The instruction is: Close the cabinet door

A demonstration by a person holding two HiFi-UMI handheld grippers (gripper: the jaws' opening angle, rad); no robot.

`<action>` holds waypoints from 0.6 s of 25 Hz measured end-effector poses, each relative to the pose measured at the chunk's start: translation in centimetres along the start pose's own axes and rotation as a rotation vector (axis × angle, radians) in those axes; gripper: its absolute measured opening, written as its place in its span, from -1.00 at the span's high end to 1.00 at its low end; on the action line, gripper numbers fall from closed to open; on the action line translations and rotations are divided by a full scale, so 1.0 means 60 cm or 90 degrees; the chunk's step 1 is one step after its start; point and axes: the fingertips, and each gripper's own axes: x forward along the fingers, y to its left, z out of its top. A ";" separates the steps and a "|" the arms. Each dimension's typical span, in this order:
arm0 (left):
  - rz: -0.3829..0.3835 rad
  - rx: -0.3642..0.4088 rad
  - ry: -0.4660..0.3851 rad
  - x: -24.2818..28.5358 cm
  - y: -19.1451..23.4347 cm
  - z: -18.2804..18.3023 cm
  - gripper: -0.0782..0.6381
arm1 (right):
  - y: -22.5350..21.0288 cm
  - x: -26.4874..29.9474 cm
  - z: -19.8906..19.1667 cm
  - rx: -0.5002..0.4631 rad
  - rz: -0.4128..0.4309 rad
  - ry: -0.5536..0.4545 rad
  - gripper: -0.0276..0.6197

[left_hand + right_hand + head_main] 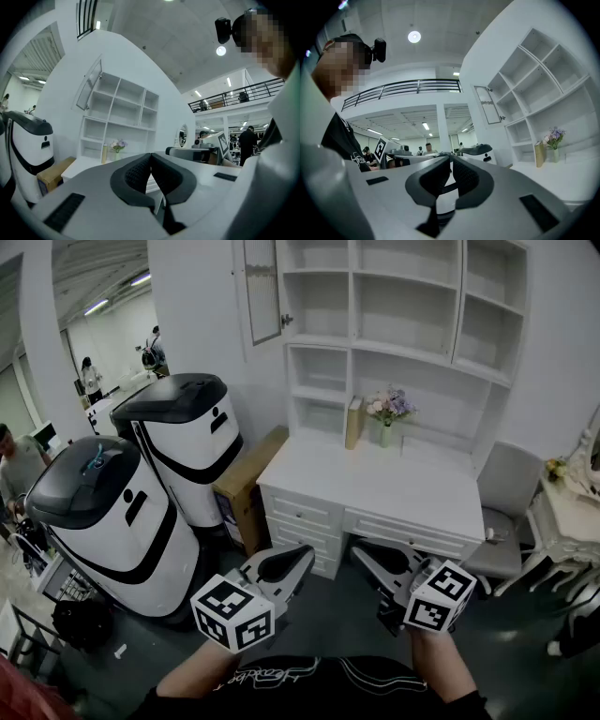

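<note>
1. Two clenched, empty tools near your waist: left claw (302, 555) and right claw (362, 550), held level, likely ready to reach.
2. Beyond, the white worktop (375, 486) stands.
3. Farthest, upper left, the cabinet door (262, 289) hangs open, untouched.

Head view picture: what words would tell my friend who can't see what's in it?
A person holds two shut grippers, the left gripper and the right gripper, out toward a white desk with shelves above it. High on the left, the cabinet door stands open. Two big black-and-white machines stand left of the desk, and flowers sit on it.
</note>
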 end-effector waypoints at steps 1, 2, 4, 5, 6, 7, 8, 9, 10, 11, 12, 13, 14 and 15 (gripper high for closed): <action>0.000 -0.004 -0.001 -0.001 0.003 -0.001 0.73 | -0.001 0.003 -0.001 0.001 0.002 0.001 0.75; 0.002 -0.006 -0.002 -0.001 0.005 -0.002 0.73 | -0.002 0.007 -0.003 0.002 0.004 0.002 0.75; 0.010 -0.002 -0.003 -0.003 0.013 -0.002 0.73 | -0.004 0.015 -0.005 0.002 0.008 0.005 0.75; 0.018 0.006 -0.003 -0.004 0.019 -0.002 0.73 | -0.005 0.020 -0.007 0.000 0.010 0.007 0.75; 0.027 0.016 -0.001 -0.003 0.024 -0.002 0.73 | -0.006 0.026 -0.008 -0.003 0.013 0.010 0.75; 0.033 0.024 0.001 -0.003 0.029 -0.003 0.73 | -0.008 0.031 -0.009 -0.005 0.014 0.012 0.75; 0.035 0.027 0.003 -0.001 0.033 -0.003 0.73 | -0.011 0.036 -0.010 -0.004 0.014 0.013 0.75; 0.032 0.026 0.003 0.000 0.035 -0.003 0.73 | -0.016 0.040 -0.010 -0.001 0.012 0.013 0.75; 0.027 0.022 0.002 0.000 0.036 -0.002 0.73 | -0.022 0.044 -0.010 0.007 0.009 0.010 0.75; 0.024 0.016 0.001 0.000 0.038 0.000 0.73 | -0.028 0.048 -0.009 0.015 0.007 0.007 0.75; 0.024 0.011 0.000 0.001 0.042 0.001 0.72 | -0.034 0.053 -0.009 0.024 0.006 0.003 0.75; 0.027 0.003 -0.001 0.002 0.048 0.001 0.72 | -0.040 0.059 -0.011 0.030 0.006 0.001 0.75; 0.029 -0.008 -0.001 0.006 0.056 -0.001 0.72 | -0.046 0.068 -0.014 0.034 0.007 0.001 0.75; 0.029 -0.020 0.001 0.011 0.063 -0.005 0.72 | -0.053 0.078 -0.020 0.035 0.007 0.004 0.75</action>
